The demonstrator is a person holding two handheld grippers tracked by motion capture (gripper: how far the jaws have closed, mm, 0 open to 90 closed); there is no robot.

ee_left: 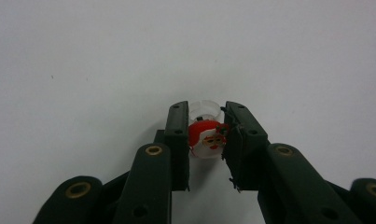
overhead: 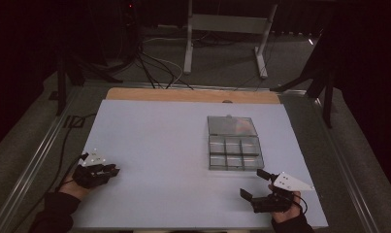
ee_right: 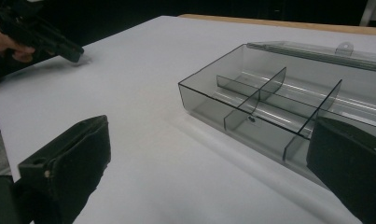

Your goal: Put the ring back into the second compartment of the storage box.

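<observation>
Small round white piece with a red Santa face, clamped between jaws, above white table

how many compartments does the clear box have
6, in two rows of three inside the clear box, right of the table's middle with its lid folded open behind. The near row lies closest to the right gripper. All look empty.

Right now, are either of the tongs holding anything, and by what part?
The left tongs pinch a small Santa-face ring by its two sides. The right tongs stand open, holding nothing.
</observation>
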